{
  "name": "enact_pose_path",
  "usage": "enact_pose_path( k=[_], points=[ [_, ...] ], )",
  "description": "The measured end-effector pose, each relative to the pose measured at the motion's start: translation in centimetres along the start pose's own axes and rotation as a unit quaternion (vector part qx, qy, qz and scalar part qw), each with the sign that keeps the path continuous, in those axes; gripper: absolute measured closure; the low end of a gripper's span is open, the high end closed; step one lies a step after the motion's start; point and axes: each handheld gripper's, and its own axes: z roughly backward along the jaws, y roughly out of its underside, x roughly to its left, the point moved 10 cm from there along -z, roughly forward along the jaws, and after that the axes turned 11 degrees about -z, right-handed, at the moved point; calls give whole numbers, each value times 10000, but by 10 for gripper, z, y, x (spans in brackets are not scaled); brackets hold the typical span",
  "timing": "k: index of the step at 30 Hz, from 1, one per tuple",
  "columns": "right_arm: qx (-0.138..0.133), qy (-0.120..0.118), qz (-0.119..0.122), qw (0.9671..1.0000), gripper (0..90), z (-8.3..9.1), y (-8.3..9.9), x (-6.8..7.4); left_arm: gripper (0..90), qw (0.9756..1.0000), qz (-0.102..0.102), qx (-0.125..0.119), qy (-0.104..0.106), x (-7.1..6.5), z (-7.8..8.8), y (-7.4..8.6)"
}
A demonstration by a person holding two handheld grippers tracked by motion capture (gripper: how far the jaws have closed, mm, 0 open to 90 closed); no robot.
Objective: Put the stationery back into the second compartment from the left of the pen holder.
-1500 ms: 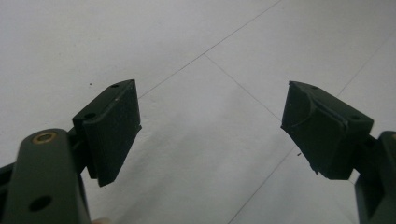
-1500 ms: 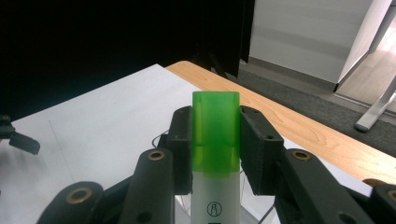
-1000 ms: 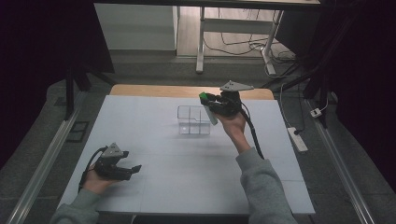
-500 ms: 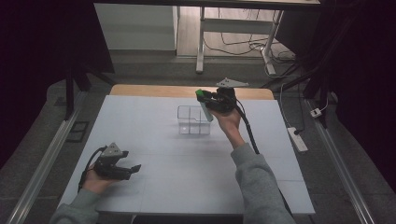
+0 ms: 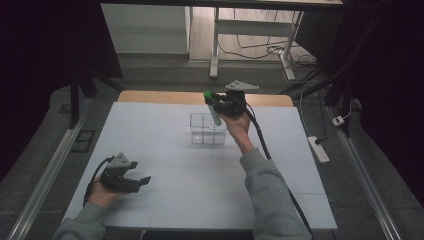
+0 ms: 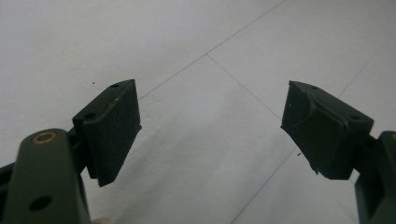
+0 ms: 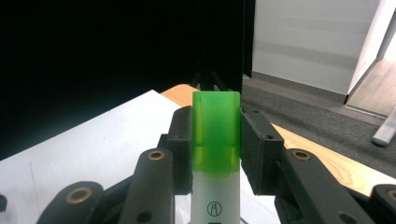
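A white marker with a translucent green cap (image 7: 216, 140) stands upright between the jaws of my right gripper (image 7: 216, 154), which is shut on it. In the high view that right gripper (image 5: 215, 104) hovers over the far right side of a clear plastic box (image 5: 206, 129), the marker (image 5: 213, 109) slanting down toward the box's rim with its green cap up. My left gripper (image 5: 138, 182) rests low at the table's near left, held by a hand. Its jaws stand wide open over bare white tabletop (image 6: 205, 135), nothing between them.
The white table (image 5: 165, 165) has a wooden strip (image 5: 150, 96) along its far edge. Metal rails run along both sides of the table. A power strip (image 5: 319, 148) lies on the floor to the right, and a desk frame with cables stands beyond the table.
My right gripper has risen and drawn slightly back with the marker, staying above the clear box. The left gripper has not moved.
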Motion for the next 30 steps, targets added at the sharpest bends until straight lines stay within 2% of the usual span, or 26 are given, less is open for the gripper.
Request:
enact_pose_path(
  k=[11,18,27,30],
  points=[
    [-6,-87,-44,10000,663,-22,2,4,191,10000,2,25,25,0,-1,1],
    [-46,-82,-72,9999,663,-26,3,4,191,10000,-1,27,23,0,-1,1],
    [49,-44,-24,10000,657,-28,8,1,190,10000,-29,69,43,-1,-3,2],
    [77,-13,24,10000,620,-27,8,2,190,10000,-28,77,35,-1,-3,2]
  ],
)
